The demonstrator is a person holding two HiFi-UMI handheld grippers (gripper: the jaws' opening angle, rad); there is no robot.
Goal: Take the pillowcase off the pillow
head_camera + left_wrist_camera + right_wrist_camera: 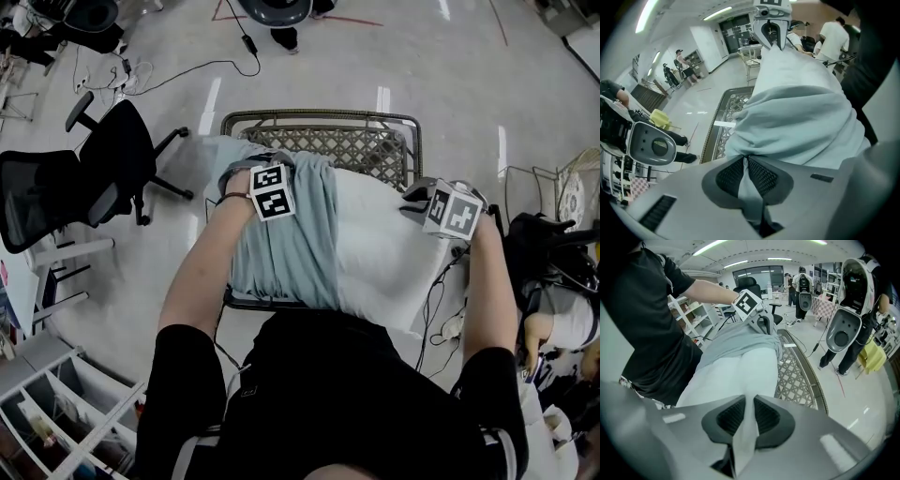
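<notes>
The left gripper [746,177] is pressed together on a fold of the pale blue-green pillowcase [286,244], which runs up between its pads. The right gripper [746,417] pinches the white pillow [384,258] at its bare end. The pillowcase sits bunched and wrinkled over the half of the pillow nearer the left gripper, while the other half is uncovered. The pillow lies across a lattice-topped metal table [361,150].

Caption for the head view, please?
Left gripper pinches the pale blue pillowcase while the right gripper pinches the white pillow.
</notes>
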